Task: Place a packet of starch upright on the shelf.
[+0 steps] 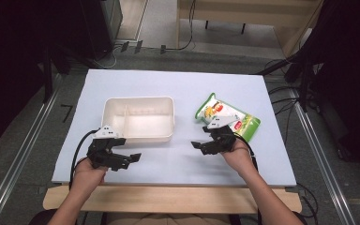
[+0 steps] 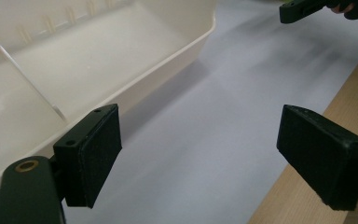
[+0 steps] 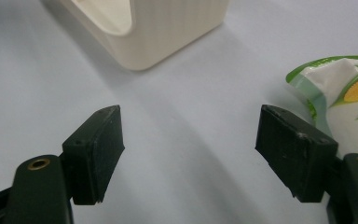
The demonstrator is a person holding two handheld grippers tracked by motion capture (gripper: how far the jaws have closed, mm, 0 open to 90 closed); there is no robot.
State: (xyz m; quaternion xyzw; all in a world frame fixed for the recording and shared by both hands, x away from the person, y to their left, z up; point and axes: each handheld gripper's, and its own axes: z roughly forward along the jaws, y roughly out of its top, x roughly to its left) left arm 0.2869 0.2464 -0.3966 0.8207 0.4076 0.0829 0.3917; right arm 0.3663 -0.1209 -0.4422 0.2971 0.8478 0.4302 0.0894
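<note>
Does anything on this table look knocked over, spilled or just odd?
Nothing stands out. The cream tray sits square on the table with nothing in it, the snack bag lies flat and sealed beside it, slightly angled, and both tongs, left and right, hover open with nothing between them.

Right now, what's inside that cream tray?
The cream tray holds no items: a bare floor, a thin divider and small ribs along its far wall. The left gripper hides its near left corner.

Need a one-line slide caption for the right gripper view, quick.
Right gripper open above the white table, snack pouch beside its right finger, cream bin corner ahead.
</note>
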